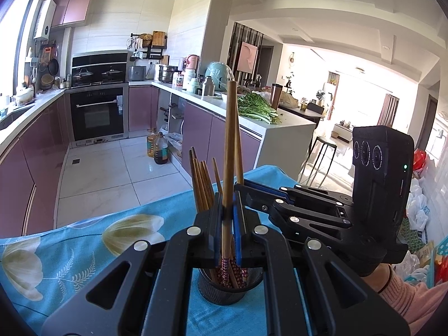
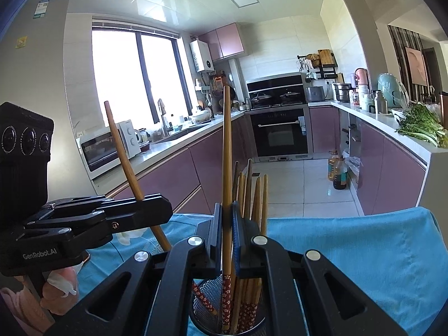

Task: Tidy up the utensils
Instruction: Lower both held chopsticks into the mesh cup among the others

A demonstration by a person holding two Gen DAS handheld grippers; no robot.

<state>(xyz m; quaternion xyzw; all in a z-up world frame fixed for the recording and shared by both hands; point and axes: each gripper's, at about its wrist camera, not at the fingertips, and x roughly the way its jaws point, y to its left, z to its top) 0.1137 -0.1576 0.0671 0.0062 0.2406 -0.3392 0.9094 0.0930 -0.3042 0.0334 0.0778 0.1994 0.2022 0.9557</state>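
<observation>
1. Pinching with the left gripper, fingers clamped together on the shaft: a long brown wooden chopstick, near upright in the left wrist view, leaning left in the right wrist view.
2. Pinching likewise with the right gripper, fingers shut tight on a second brown wooden chopstick, held close to vertical.
3. Gripping both at mid-shaft, probably to keep the long ends balanced and to steer the lower ends straight down.
4. Hovering both directly over a black wire-mesh cup, on the near part of a turquoise flower-printed counter cloth; lower ends already inside the rim, so likely mid-drop, not yet let go.
5. Cannot tell whether either lower end touches the cup's bottom.
6. Crowding the two sets of fingers just beside each other, right behind left in the left wrist view, since both aim at one small opening.
7. Standing in the cup already: a bundle of brown chopsticks, leaning toward the far side, tops fanned slightly apart.
8. Looks of the chopsticks: slim, smooth, plain wood up top, red bands with small white flowers at the lower ends, all pointing down into the mesh.
9. Next, by judgement: parting the fingers without tipping the light cup or knocking the bundle.
</observation>
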